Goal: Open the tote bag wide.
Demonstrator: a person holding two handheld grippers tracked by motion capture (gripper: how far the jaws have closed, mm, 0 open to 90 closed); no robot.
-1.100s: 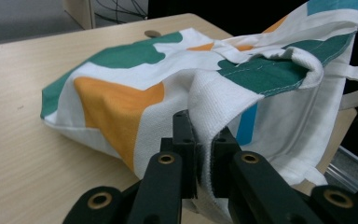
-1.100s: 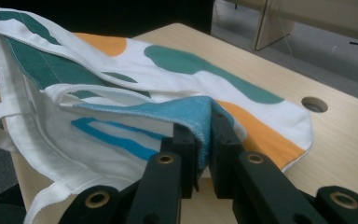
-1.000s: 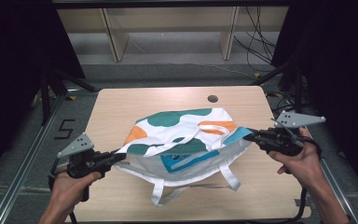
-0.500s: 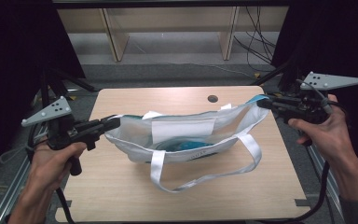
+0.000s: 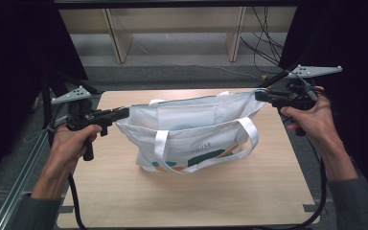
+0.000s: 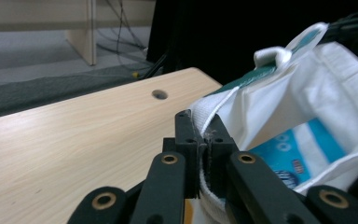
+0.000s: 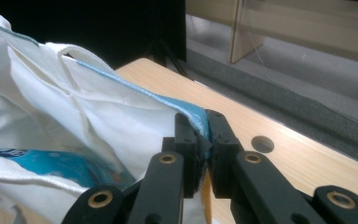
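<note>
A white tote bag (image 5: 191,129) with white handles and a teal, orange and green print hangs stretched between my two grippers above the wooden table (image 5: 124,191). My left gripper (image 5: 123,113) is shut on the bag's left top corner (image 6: 205,135). At the other end, my right gripper (image 5: 259,95) is shut on the right top corner (image 7: 200,126). The bag's bottom rests on or just above the table. Its mouth gapes open, with blue print (image 6: 289,154) showing inside. Both handles (image 5: 161,146) dangle down the front.
A round hole (image 7: 262,143) sits in the table near the far right corner. Wooden shelf legs (image 5: 117,40) and cables (image 5: 263,43) stand on the floor beyond the table. Dark curtains flank both sides.
The bag lay flat on the table a second ago. Both grippers have risen and drawn apart, lifting it upright by its top corners, so it now hangs taut between them.
</note>
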